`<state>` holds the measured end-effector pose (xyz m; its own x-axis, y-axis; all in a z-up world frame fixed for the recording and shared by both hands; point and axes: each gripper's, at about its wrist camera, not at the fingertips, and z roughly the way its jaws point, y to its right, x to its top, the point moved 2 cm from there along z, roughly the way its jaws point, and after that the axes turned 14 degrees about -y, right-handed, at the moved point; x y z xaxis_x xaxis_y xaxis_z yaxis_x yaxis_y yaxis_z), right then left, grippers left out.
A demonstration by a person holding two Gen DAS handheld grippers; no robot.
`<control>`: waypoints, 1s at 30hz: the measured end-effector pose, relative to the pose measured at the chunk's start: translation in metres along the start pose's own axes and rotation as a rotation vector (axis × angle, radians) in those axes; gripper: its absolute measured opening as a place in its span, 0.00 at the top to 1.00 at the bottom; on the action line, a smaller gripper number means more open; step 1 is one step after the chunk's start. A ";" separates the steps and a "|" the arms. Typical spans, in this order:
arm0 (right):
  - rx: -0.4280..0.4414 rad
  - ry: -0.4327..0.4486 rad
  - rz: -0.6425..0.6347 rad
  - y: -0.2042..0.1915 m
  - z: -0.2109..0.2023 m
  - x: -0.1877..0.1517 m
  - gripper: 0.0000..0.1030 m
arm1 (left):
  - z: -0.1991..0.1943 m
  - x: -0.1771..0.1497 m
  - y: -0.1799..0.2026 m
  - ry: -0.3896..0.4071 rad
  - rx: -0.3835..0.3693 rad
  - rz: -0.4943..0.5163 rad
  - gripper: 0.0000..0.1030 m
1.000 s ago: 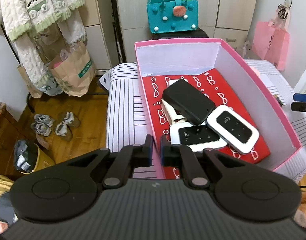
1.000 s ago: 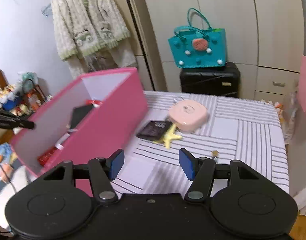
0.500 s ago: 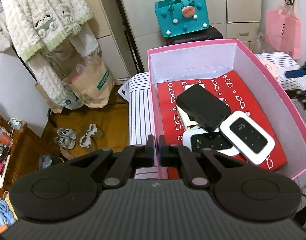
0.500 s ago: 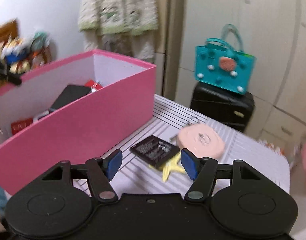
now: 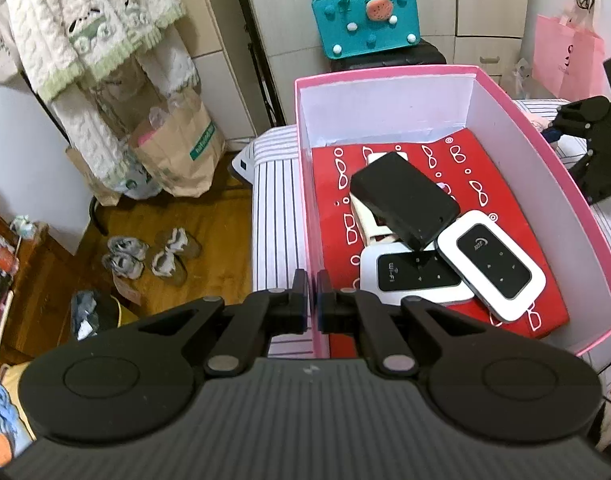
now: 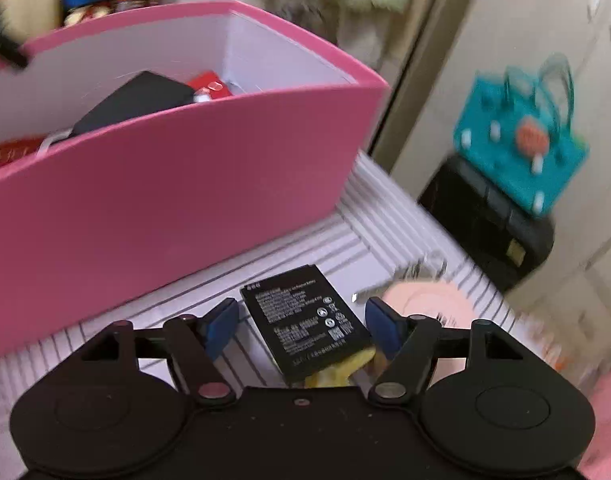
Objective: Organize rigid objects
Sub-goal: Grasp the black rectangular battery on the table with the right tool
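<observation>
A pink box (image 5: 385,74) with a red patterned liner stands on the striped table. Inside lie a black device (image 5: 403,200) and two white pocket routers (image 5: 491,264), stacked loosely. My left gripper (image 5: 313,304) is shut on the box's left wall near the front corner. In the right wrist view, a flat black battery (image 6: 293,308) lies on the table beside the box (image 6: 165,200), resting partly on a yellow star-shaped piece (image 6: 337,372). My right gripper (image 6: 301,320) hovers over the battery, its jaws opening. The blue pads stand on either side of it, not touching.
A round pale pink case (image 6: 429,300) sits just beyond the battery. Behind the table are a teal bag (image 6: 521,136) on a black suitcase (image 6: 489,216) and cupboards. Left of the table are wooden floor, shoes (image 5: 145,256) and a paper bag (image 5: 177,148).
The left jaws closed fully on the box wall. The right gripper rolled and swung in over the battery, which now lies between its widening fingers; the view is blurred by motion.
</observation>
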<state>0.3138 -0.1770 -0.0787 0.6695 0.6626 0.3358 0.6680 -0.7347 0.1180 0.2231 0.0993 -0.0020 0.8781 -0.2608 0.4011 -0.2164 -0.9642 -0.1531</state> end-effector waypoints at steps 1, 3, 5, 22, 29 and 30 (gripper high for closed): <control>0.020 -0.007 0.036 0.003 0.001 0.000 0.29 | 0.000 -0.001 0.000 0.002 -0.001 -0.006 0.96; 0.058 -0.001 0.088 0.008 0.002 -0.001 0.31 | 0.001 -0.003 0.000 0.003 -0.002 -0.007 0.96; 0.054 0.010 0.108 0.008 -0.001 -0.004 0.38 | 0.000 -0.003 0.000 0.003 -0.007 -0.012 0.96; 0.031 0.013 0.141 -0.002 -0.007 0.004 0.48 | 0.001 -0.004 0.003 -0.012 0.003 -0.005 0.96; -0.039 0.095 0.200 -0.007 -0.048 -0.012 0.48 | -0.001 -0.007 0.002 -0.008 0.002 -0.006 0.97; -0.048 0.107 0.201 -0.010 -0.056 -0.013 0.48 | -0.001 -0.007 0.002 -0.007 -0.001 -0.007 0.97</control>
<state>0.2803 -0.1870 -0.0324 0.7472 0.4852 0.4542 0.5069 -0.8580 0.0827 0.2166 0.0995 -0.0044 0.8828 -0.2534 0.3955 -0.2102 -0.9661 -0.1497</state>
